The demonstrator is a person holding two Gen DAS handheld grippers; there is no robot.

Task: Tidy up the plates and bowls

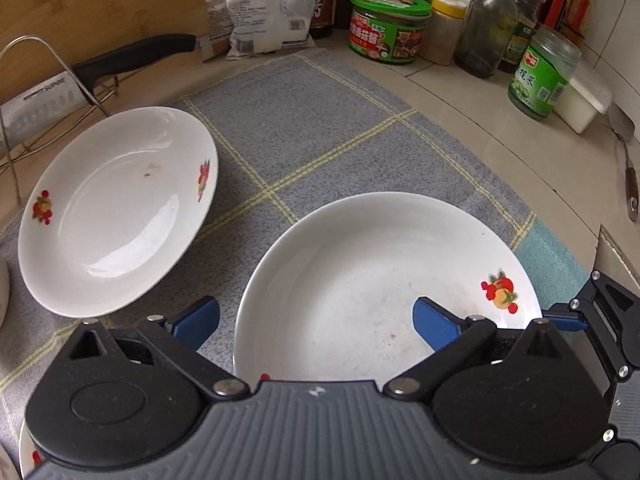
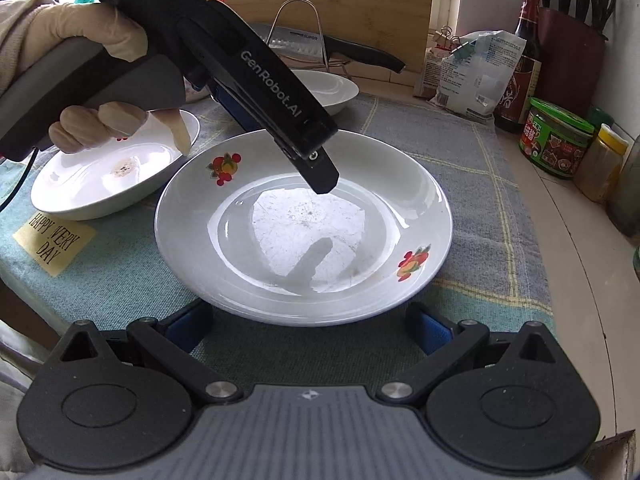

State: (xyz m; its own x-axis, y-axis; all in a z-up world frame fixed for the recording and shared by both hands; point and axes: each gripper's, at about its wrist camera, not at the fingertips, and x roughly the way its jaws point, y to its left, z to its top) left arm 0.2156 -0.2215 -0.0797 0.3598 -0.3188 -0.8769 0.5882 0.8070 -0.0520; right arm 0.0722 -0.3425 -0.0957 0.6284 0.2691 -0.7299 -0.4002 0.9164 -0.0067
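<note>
White plate (image 2: 304,224), fruit motifs, scuffed centre

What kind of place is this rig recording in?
Most likely a home kitchen counter. A row of sauce jars and glass oil bottles lines the white tiled wall, a black-handled cleaver sits in a wire rack against a bamboo cutting board, and white fruit-print plates lie on a grey checked cloth.

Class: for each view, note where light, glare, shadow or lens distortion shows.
Left wrist view: glare streaks on the far plate; the counter edge bows from fisheye. Right wrist view: window light reflects in the near plate, crossed by the shadow of the left tongs; corners go dark.
</note>
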